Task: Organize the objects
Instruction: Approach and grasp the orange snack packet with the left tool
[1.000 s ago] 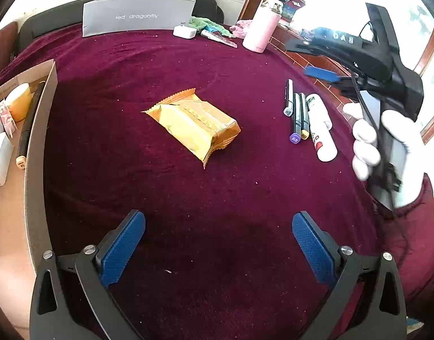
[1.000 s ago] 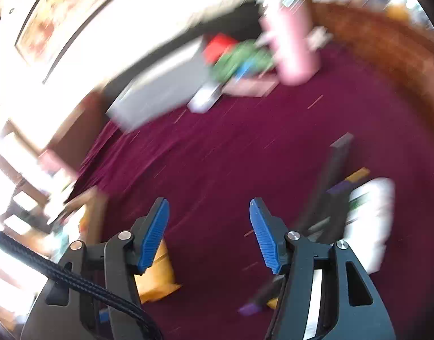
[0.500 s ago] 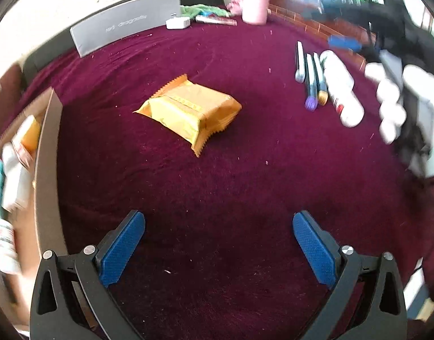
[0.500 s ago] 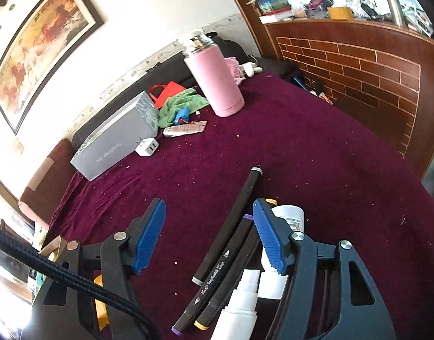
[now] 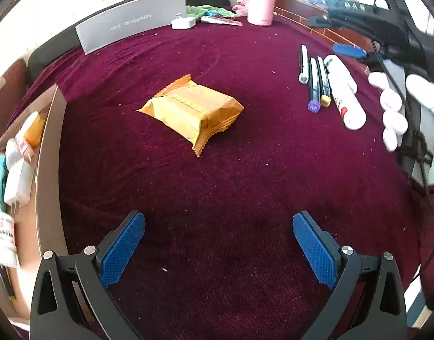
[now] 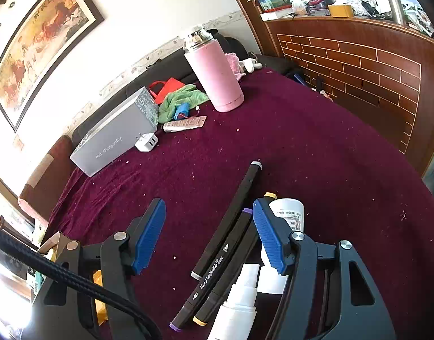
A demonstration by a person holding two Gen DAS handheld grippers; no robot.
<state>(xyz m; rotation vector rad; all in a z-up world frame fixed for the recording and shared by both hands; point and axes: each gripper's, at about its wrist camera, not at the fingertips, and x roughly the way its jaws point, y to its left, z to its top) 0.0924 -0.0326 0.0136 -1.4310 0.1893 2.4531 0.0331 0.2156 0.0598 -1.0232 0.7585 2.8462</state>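
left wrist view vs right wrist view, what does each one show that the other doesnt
Only the left wrist view shows the whole orange snack packet, the open cardboard box with items inside at the left edge, and the gloved hand holding the right gripper.

Only the right wrist view shows the framed painting, the brick-patterned panel and the cluttered ledge.

Both show the markers, white bottle, pink flask, grey box, white charger and maroon cloth.
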